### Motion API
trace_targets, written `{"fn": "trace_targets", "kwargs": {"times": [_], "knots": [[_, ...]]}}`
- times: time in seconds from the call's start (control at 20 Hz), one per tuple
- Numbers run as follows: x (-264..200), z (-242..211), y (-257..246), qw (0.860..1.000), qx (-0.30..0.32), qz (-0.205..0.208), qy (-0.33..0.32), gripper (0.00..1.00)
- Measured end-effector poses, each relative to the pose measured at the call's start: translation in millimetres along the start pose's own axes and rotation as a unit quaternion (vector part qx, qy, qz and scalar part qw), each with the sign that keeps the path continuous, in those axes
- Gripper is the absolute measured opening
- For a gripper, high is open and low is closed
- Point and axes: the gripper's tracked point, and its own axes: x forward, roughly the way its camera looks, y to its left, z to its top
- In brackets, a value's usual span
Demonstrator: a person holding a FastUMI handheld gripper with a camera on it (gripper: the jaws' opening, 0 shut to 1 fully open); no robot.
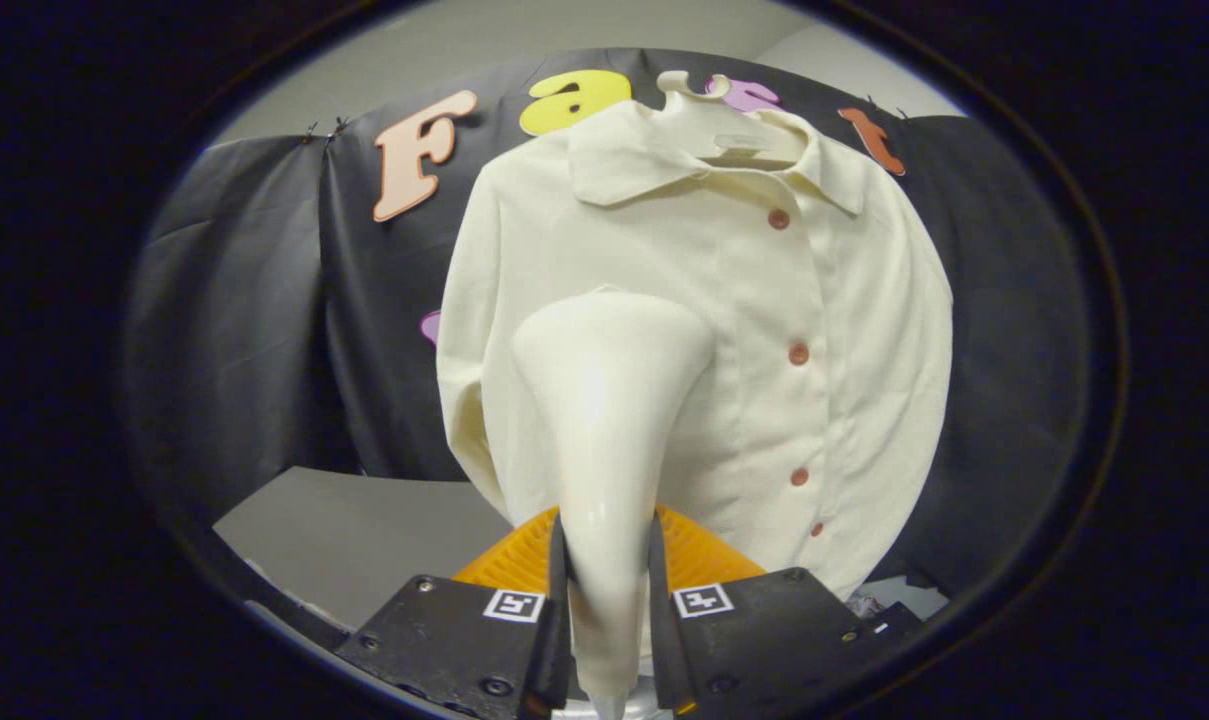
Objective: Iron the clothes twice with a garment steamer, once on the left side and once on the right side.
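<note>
Gripper: black two-finger claw, both fingers clamped on the steamer's handle.
Steamer: glossy cream plastic garment steamer, narrow between the fingers, flaring to a wide head just ahead of them, head up against the shirt front.
Shirt: cream buttoned cotton shirt with reddish buttons, hanging on a white plastic hanger beyond the fingers.
Table: grey flat surface, low beside the shirt.

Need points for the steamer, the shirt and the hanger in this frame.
steamer (pixel 604 400): gripper view, on its white neck, clamped lower down between the tongs (pixel 604 575).
shirt (pixel 844 330): gripper view, on the front panel beside the buttons.
hanger (pixel 709 125): gripper view, on its white body inside the collar.
</note>
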Motion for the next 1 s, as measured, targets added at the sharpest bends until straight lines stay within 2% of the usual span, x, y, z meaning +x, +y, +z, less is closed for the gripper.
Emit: {"fn": "trace_targets", "kwargs": {"times": [1.0], "knots": [[-1.2,-203.8,-24.4,0.991,0.039,-0.002,0.127,0.33]]}}
